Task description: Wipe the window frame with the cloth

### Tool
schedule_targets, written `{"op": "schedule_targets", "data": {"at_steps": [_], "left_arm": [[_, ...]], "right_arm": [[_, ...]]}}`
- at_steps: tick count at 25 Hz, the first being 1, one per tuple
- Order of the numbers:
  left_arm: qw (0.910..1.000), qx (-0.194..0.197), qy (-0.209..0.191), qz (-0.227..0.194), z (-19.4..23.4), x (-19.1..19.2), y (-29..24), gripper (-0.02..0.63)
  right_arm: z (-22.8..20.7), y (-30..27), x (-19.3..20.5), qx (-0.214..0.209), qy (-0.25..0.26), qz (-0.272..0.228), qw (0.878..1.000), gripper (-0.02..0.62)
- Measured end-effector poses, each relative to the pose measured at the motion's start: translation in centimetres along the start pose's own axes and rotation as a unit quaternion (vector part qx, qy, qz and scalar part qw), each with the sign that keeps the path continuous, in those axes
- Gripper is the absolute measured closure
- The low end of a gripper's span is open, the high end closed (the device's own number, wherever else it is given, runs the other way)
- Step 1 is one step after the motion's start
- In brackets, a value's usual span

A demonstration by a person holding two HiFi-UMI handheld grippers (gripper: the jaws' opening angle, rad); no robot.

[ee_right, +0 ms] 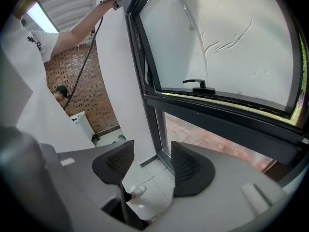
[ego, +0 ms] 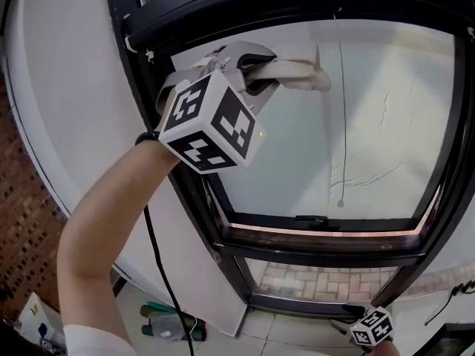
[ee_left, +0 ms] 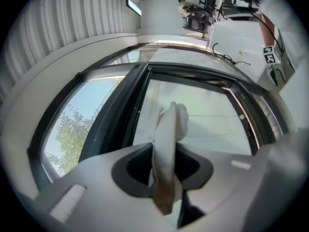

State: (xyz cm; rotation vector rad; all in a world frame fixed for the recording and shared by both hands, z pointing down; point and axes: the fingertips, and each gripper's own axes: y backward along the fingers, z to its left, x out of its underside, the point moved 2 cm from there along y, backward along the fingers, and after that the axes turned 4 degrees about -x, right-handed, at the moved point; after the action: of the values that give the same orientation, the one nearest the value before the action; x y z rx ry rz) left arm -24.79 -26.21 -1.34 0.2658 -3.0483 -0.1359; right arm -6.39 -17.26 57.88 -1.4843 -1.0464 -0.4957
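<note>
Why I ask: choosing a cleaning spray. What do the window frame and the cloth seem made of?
The window frame: likely dark powder-coated or painted metal, satin; slim crisp profiles with soft highlights, though plastic is possible. The cloth, pinched in the left gripper: soft off-white fabric, matte; it folds and bunches limply.

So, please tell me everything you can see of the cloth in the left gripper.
The cloth is off-white, soft fabric, bunched into a fold. The left gripper is shut on it, and its free end sticks out past the jaws, below the top bar of the dark window frame. The end nearest the jaws looks brownish. Whether it touches the frame cannot be told.
</note>
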Motion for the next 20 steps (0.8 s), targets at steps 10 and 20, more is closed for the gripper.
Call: {"op": "schedule_targets", "data": {"at_steps": [10,20], "left_arm": [[0.9889,-0.015,-0.095,0.113,2.2,14.7,2.2,0.489],[0.9709,-0.01,-0.146,0.19,3.7,23.8,2.3,0.489]], "right_arm": [[3.2,-5.3,-2.5,0.0,-0.013,-0.015,1.0,0.353],[4.7,-7.0,-3.3,0.031,-0.03,-0.032,0.999,0.353]]}}
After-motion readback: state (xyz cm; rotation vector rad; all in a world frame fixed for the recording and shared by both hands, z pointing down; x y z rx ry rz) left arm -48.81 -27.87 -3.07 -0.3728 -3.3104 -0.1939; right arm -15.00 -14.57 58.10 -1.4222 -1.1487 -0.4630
